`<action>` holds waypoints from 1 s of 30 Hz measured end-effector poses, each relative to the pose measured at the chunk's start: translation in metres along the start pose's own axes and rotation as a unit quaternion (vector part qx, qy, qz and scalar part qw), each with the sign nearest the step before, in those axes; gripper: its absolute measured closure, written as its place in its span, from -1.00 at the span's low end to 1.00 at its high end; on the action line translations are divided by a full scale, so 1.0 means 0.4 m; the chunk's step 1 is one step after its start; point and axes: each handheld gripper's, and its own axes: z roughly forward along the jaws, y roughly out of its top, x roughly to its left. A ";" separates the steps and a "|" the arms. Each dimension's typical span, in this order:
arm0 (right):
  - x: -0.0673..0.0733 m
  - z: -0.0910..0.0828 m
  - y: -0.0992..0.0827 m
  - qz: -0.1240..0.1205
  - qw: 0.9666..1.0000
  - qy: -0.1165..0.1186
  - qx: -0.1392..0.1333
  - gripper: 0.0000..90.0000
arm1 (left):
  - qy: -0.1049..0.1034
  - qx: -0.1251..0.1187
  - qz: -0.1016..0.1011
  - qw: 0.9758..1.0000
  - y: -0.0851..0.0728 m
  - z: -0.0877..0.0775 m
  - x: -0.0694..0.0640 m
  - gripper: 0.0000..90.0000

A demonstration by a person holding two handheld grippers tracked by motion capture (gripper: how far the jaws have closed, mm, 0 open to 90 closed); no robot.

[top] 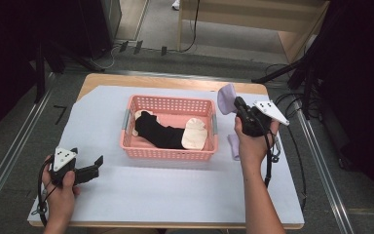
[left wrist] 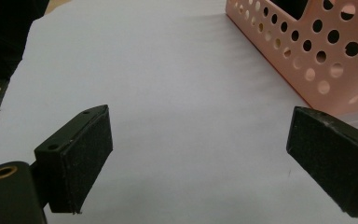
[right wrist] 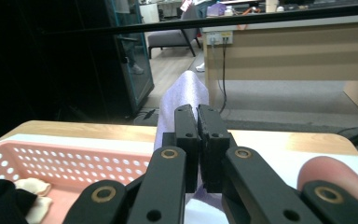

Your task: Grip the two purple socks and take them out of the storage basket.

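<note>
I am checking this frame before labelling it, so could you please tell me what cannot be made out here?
- Lilac sock, right gripper view: its lower part is hidden behind the shut jaws of the right gripper.
- Second lilac piece, high view: mostly hidden by the right hand.
- Basket, left gripper view: cut off by the top and right edges.
- Black sock, right gripper view: cut off at the bottom corner.

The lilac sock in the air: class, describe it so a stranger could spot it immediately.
Find the pink basket on the white table cover. Just past its right end, the right claw is shut on the lilac sock, holding it up. Another lilac piece lies flat below.
</note>
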 end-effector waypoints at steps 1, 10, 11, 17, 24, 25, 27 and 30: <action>-0.007 -0.003 -0.003 0.000 1.000 -0.003 0.003 0.96 | 0.000 0.000 0.000 1.000 0.000 0.000 0.000 -0.83; -0.067 -0.024 -0.055 0.002 0.999 -0.027 0.019 0.96 | 0.000 0.000 0.000 1.000 0.000 0.000 0.000 -0.83; -0.074 -0.026 -0.062 0.005 0.999 -0.029 0.024 0.96 | 0.000 0.000 0.000 1.000 0.000 0.000 0.000 -0.83; -0.108 -0.033 -0.107 0.011 0.998 -0.044 0.043 0.96 | 0.002 0.000 0.000 1.000 0.000 0.000 -0.001 -0.83; -0.131 -0.030 -0.161 0.014 0.996 -0.053 0.070 0.95 | 0.002 -0.001 -0.001 1.000 0.000 0.000 -0.001 -0.83; -0.130 -0.031 -0.165 0.025 0.995 -0.050 0.077 0.91 | 0.002 -0.001 -0.001 1.000 0.000 0.000 -0.001 -0.83; -0.129 -0.034 -0.168 0.042 0.995 -0.041 0.078 0.63 | 0.001 0.001 -0.001 1.000 0.000 0.000 -0.001 -0.83; -0.117 -0.040 -0.162 0.039 0.995 -0.058 0.068 0.14 | 0.001 0.000 -0.001 1.000 0.000 0.000 0.000 -0.83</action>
